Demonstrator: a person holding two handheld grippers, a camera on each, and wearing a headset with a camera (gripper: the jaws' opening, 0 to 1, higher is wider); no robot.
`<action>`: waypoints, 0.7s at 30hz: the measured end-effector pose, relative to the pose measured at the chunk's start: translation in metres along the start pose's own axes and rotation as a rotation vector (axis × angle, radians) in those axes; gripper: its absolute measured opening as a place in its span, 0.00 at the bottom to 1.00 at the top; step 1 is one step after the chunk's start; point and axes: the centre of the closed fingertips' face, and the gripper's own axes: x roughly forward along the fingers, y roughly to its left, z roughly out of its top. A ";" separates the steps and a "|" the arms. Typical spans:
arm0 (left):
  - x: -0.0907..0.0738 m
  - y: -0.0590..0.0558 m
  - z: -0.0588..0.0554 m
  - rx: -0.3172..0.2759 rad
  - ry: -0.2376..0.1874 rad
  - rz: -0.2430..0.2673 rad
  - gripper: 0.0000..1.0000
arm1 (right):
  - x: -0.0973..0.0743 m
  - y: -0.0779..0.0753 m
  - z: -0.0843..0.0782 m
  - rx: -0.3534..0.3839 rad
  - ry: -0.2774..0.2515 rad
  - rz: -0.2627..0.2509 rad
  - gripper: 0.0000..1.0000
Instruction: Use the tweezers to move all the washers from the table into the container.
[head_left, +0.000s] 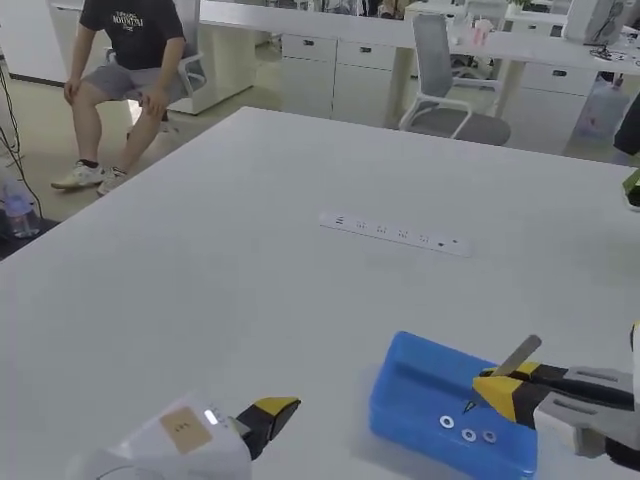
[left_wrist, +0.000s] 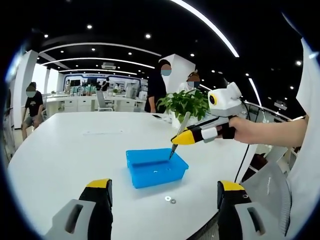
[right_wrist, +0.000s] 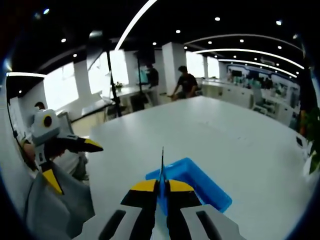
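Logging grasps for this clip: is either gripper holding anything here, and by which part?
The right gripper holds the tweezers near mid-length, jaws shut on them. The left gripper holds nothing, jaws open.

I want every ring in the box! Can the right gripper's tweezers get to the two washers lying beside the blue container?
Probably yes. The two washers lie on bare table just outside the blue container, with nothing covering them. The right gripper holds the tweezers over the container, close by.
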 end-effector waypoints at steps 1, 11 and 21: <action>0.000 0.000 0.000 0.001 0.002 -0.002 0.89 | 0.000 0.002 -0.003 0.004 0.003 0.003 0.03; 0.004 -0.005 0.000 0.019 0.014 -0.023 0.88 | -0.001 0.019 -0.021 0.065 0.017 0.029 0.03; 0.004 -0.008 -0.002 0.026 0.025 -0.043 0.88 | 0.007 0.031 -0.039 0.099 0.037 0.045 0.03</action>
